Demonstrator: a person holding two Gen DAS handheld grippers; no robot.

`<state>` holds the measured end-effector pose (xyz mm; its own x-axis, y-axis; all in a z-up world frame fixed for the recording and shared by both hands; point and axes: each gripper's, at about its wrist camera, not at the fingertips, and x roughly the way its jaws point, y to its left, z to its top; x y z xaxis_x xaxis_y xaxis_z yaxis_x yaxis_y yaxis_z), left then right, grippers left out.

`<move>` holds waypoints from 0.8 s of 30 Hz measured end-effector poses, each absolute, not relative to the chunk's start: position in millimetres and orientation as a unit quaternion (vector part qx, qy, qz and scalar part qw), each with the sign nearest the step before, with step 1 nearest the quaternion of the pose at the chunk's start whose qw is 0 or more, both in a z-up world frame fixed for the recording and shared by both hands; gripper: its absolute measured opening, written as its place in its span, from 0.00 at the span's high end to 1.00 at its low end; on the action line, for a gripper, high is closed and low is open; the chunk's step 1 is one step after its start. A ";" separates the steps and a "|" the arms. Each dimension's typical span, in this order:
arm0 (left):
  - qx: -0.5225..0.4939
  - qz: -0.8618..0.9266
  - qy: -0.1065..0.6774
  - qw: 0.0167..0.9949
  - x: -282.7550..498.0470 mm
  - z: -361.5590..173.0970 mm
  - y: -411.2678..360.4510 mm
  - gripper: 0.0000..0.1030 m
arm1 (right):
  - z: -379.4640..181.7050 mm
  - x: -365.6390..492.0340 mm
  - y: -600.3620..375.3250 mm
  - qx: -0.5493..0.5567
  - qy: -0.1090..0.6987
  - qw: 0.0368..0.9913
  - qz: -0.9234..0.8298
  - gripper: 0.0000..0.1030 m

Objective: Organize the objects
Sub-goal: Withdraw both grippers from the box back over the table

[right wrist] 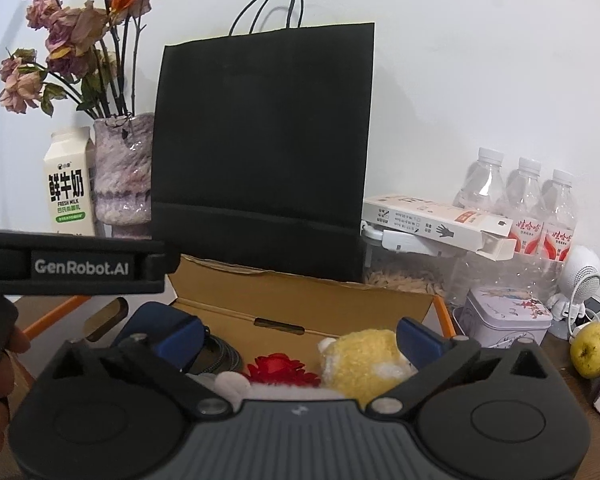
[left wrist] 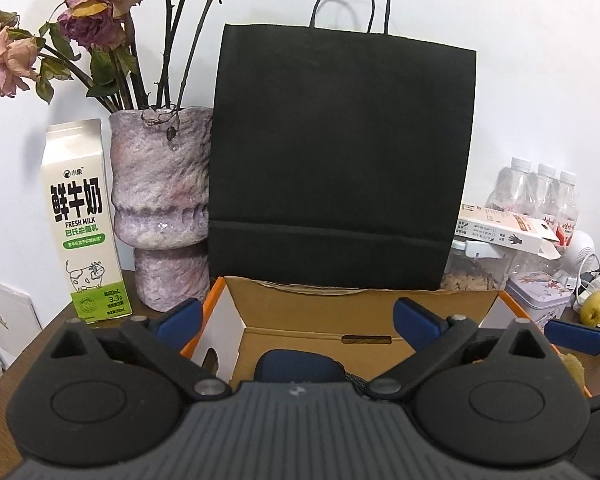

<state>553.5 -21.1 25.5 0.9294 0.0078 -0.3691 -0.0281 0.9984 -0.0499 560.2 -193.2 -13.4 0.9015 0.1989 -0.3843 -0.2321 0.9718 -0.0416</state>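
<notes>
An open cardboard box [left wrist: 332,312] with orange edges sits on the table in front of me; it also shows in the right wrist view [right wrist: 300,300]. A dark blue zip case [left wrist: 300,364] lies inside it, also seen in the right wrist view [right wrist: 156,320]. A yellow plush toy [right wrist: 364,356] with a red flower [right wrist: 280,368] lies in the box's right part. My left gripper [left wrist: 300,320] is open and empty above the box. My right gripper [right wrist: 300,338] is open, its fingers either side of the plush, not closed on it.
A black paper bag [left wrist: 340,160] stands behind the box. A milk carton [left wrist: 80,220] and a vase of dried roses [left wrist: 160,208] stand at left. At right are water bottles [right wrist: 520,200], a white carton [right wrist: 440,224], a tin [right wrist: 504,320] and a yellow apple [right wrist: 592,352].
</notes>
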 end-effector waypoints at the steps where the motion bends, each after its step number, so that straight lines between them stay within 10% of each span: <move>1: -0.028 0.009 0.188 0.982 552.9 25.8 -21.1 0.00 | -13.0 559.7 -193.4 -0.042 0.192 0.974 0.112 0.00; 24: -0.037 0.010 0.178 0.983 500.2 42.6 -13.8 0.00 | 3.1 521.7 -199.3 -0.037 0.185 0.973 0.131 0.00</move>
<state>500.2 -13.8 42.6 0.9365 0.0071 -0.3505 -0.0333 0.9971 -0.0688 521.7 -199.3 3.1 0.8975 0.2404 -0.3696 -0.2679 0.9632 -0.0240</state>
